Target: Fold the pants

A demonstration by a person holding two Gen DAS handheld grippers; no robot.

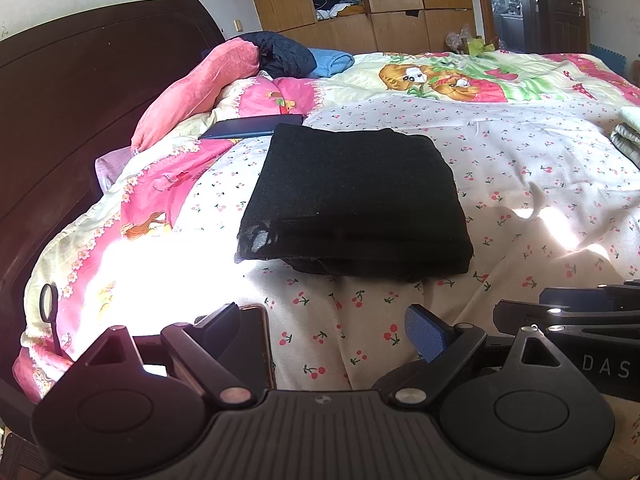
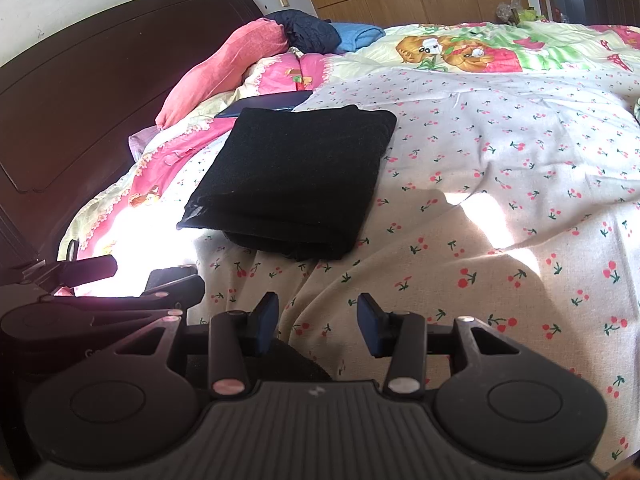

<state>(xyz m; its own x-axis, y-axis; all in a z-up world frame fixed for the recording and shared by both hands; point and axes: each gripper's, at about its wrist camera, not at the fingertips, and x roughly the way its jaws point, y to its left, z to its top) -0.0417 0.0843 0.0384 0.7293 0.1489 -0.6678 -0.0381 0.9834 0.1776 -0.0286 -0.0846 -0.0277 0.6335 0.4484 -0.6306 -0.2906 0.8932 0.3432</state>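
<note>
The black pants (image 1: 356, 200) lie folded into a thick square on the cherry-print bedsheet (image 1: 520, 184). Both grippers hover just short of their near edge. My left gripper (image 1: 324, 324) is open, its fingers wide apart with only sheet between them. In the right wrist view the pants (image 2: 292, 176) lie ahead and slightly left. My right gripper (image 2: 318, 316) is open with a narrower gap, and nothing sits between its blue pads (image 2: 368, 320). Each gripper shows at the edge of the other's view: the right gripper's body (image 1: 580, 312) and the left gripper's body (image 2: 100, 308).
A dark headboard (image 1: 80, 100) runs along the left. Behind the pants lie a dark flat tablet (image 1: 256, 126), a pink pillow (image 1: 192, 92), a navy jacket (image 1: 280, 52) and a blue towel (image 1: 332, 62). A phone-like slab (image 1: 258, 344) lies by the left finger. Folded cloth (image 1: 628, 132) sits far right.
</note>
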